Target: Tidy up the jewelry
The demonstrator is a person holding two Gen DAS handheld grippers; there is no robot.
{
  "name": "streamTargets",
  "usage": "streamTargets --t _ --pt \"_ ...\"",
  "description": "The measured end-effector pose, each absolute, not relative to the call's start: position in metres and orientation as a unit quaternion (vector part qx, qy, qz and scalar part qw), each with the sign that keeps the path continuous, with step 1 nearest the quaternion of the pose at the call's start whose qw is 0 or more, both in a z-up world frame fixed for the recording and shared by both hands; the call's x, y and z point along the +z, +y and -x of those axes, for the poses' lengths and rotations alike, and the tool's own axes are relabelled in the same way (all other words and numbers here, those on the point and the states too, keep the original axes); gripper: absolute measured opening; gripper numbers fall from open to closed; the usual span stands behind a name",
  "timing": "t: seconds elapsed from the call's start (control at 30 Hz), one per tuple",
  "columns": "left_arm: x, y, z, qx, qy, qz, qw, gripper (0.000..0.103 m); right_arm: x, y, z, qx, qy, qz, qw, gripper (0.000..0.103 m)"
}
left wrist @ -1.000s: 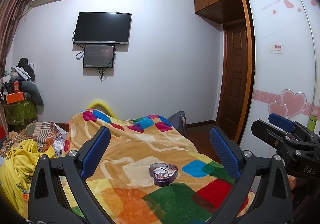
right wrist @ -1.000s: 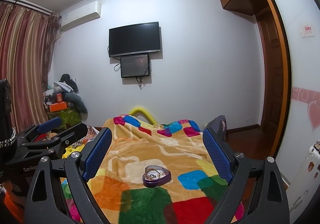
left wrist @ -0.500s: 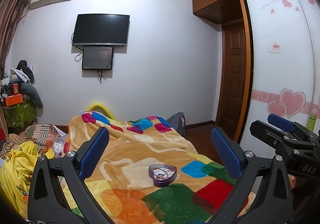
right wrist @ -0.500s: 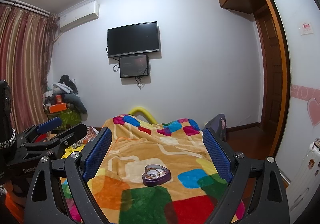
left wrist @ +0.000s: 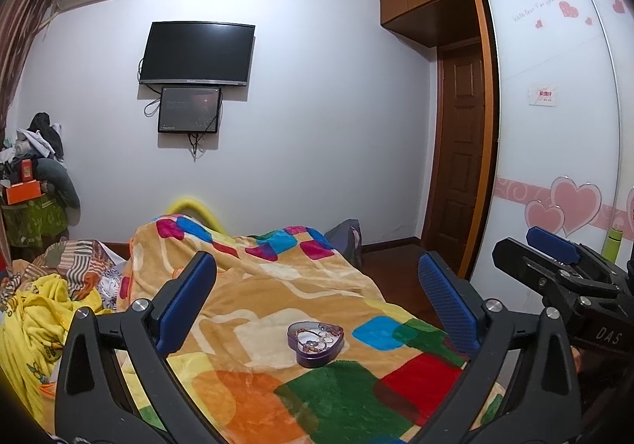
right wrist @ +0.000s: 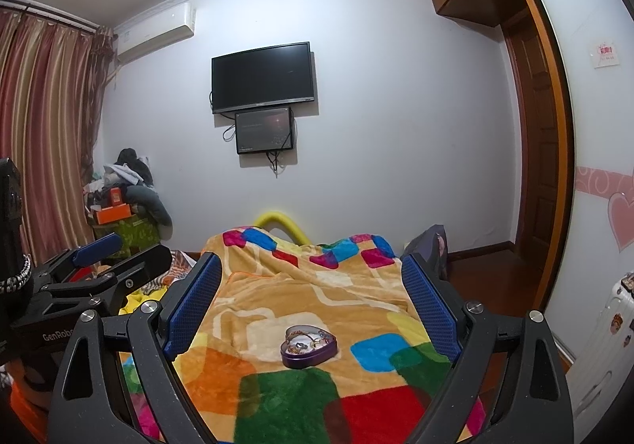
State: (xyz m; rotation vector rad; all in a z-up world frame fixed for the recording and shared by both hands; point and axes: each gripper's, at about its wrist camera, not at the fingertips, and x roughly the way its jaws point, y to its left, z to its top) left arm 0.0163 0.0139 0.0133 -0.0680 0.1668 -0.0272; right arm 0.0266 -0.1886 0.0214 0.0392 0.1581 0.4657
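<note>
A purple heart-shaped tin (left wrist: pixel 316 342) with several pieces of jewelry in it sits open on the colourful blanket (left wrist: pixel 277 301) on the bed. It also shows in the right wrist view (right wrist: pixel 308 345). My left gripper (left wrist: pixel 317 303) is open and empty, held above and short of the tin. My right gripper (right wrist: pixel 311 303) is open and empty, also short of the tin. Each gripper shows at the edge of the other's view: the right gripper (left wrist: pixel 554 258) and the left gripper (right wrist: pixel 99 258).
A yellow cloth and striped bedding (left wrist: pixel 43 297) lie left of the blanket. A cluttered stand (right wrist: pixel 119 206) is by the curtain. A TV (right wrist: pixel 263 77) hangs on the far wall. A wardrobe (left wrist: pixel 554 127) and door (left wrist: pixel 459 166) are at right, a white suitcase (right wrist: pixel 610 345) beside them.
Both views have shifted only slightly; the tin sits in nearly the same place. Both grippers stay open.
</note>
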Motion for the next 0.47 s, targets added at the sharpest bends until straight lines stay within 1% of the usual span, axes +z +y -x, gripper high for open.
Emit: streamTargets --t 0.47 --pt "0.0113 0.0145 -0.0182 -0.014 0.086 0.035 0.996 0.103 0.0204 -0.1893 -0.0280 0.233 0.086 -0.026 0.968 0.091"
